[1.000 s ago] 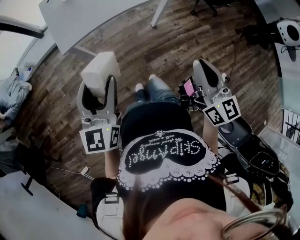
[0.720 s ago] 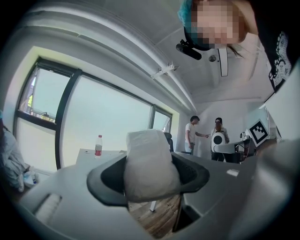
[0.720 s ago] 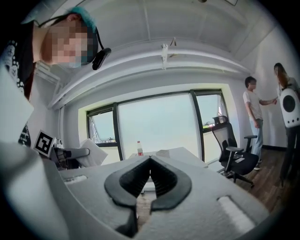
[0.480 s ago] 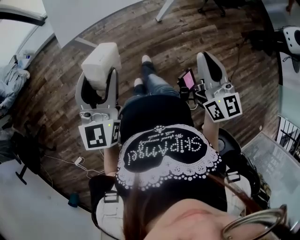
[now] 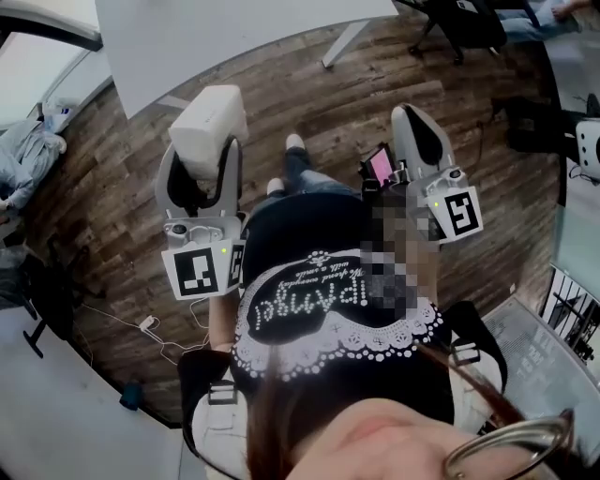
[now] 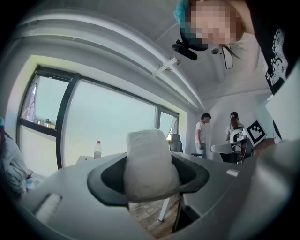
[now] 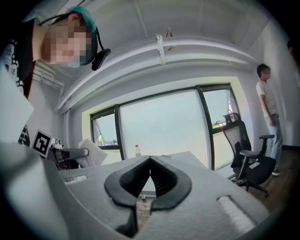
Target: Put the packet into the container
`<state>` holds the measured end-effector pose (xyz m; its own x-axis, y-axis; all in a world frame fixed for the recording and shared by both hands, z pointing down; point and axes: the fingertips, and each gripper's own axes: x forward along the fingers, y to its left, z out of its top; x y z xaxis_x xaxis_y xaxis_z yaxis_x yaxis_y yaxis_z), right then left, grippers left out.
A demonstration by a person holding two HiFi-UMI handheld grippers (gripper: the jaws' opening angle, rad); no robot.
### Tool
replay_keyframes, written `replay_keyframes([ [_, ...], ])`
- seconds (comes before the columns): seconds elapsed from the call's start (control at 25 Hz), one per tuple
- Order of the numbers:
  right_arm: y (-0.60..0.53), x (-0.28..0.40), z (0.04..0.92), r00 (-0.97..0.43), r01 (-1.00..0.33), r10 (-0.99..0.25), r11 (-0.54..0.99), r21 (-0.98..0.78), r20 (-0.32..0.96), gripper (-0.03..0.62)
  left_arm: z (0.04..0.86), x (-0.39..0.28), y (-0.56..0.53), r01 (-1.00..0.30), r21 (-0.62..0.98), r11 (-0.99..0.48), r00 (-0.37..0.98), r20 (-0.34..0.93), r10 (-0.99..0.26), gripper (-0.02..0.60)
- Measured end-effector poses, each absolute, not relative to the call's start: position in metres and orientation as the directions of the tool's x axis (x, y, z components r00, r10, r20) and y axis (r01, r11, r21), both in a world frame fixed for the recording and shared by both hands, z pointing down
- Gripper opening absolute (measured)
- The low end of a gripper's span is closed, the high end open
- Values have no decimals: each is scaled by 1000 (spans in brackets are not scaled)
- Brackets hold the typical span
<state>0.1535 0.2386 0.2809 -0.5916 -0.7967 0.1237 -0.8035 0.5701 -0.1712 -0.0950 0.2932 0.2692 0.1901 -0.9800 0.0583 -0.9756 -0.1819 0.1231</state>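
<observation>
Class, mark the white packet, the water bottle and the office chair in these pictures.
white packet point(image 6: 151, 165), left gripper view, middle of its front face.
water bottle point(image 6: 97, 150), left gripper view, its body.
office chair point(image 7: 234, 135), right gripper view, its backrest.

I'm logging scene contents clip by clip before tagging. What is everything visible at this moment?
packet: one, white, clamped between the left gripper's jaws
table: one, white, ahead of the person
bottle: one, clear, standing on the table near the windows
windows: a row, dark-framed, behind the table
office chair: one, black, by the windows
floor: dark brown wood, underfoot
cables: a few, pale, on the floor at the person's left
bystanders: two, standing by the far wall
left gripper: grey, shut on the packet
right gripper: grey, jaws together, nothing between them
top: black with white print, worn by the person
</observation>
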Motion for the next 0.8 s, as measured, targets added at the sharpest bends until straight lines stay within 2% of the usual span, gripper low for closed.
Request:
replay_keyframes([
  [0.2, 222, 152, 279, -621, -780, -775, 600, -176, 113, -3, 264, -90, 283, -978, 130, -161, 166, 32, -986, 275],
  [0.4, 220, 152, 278, -628, -775, -772, 608, -171, 101, -3, 256, -89, 286, -988, 66, -136, 135, -19, -991, 275],
  [0.8, 159, 176, 288, -638, -767, -760, 612, -192, 124, -3, 258, -69, 225, -987, 123, -106, 104, -27, -994, 275],
])
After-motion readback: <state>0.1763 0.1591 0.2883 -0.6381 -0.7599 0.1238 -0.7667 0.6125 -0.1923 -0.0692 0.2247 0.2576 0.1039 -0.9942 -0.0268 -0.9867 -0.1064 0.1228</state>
